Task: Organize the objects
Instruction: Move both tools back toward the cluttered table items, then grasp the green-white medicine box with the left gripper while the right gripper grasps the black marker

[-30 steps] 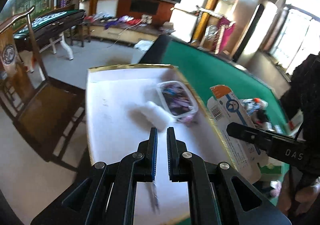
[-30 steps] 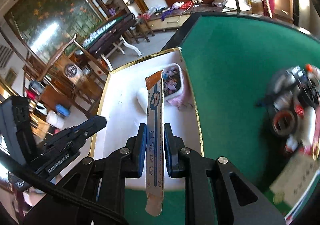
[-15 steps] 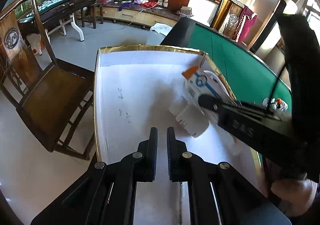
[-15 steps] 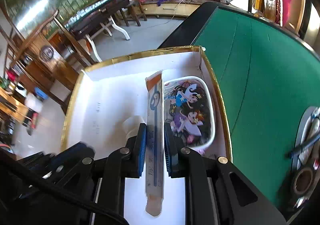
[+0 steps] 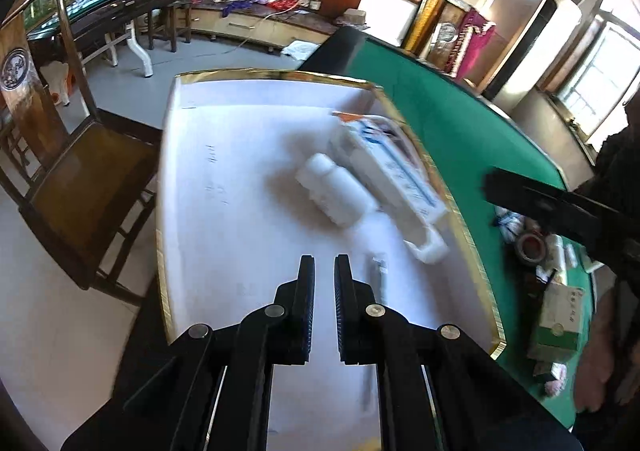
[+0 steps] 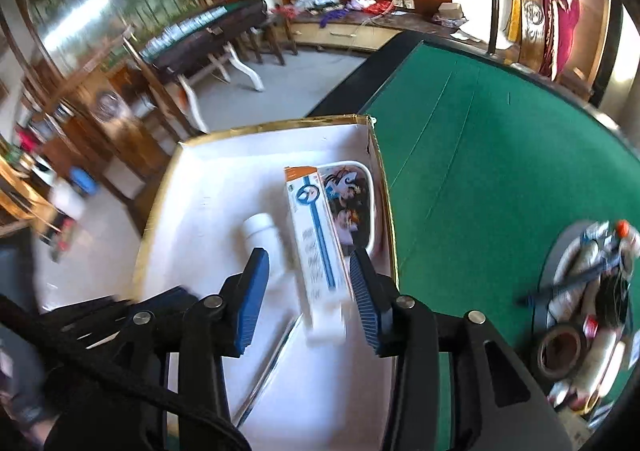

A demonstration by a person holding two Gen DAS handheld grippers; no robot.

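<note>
A white tray with a gold rim (image 5: 164, 211) (image 6: 152, 235) sits at the edge of the green table. In it lie a white bottle (image 5: 336, 191) (image 6: 264, 235), a long white, blue and orange toothpaste box (image 5: 392, 171) (image 6: 316, 235) and a cartoon-printed container (image 6: 356, 203). The toothpaste box rests partly on that container. My right gripper (image 6: 309, 255) hovers over the box's near end. Its jaws are opening and the pads stand clear of the box. My left gripper (image 5: 324, 259) is shut and empty above the tray's near part.
A thin pen-like stick (image 5: 380, 271) lies in the tray near the left fingertips. On the green table (image 6: 480, 131) a round dark tray (image 6: 560, 251) holds several small items, with a tape roll (image 6: 560, 347) beside it. A wooden chair (image 5: 80, 179) stands left of the tray. A green-white carton (image 5: 560, 315) is at the right.
The right gripper carried the toothpaste box over the tray, then opened and let it go. The box now lies beside the bottle. The left gripper sank a little, still shut.
</note>
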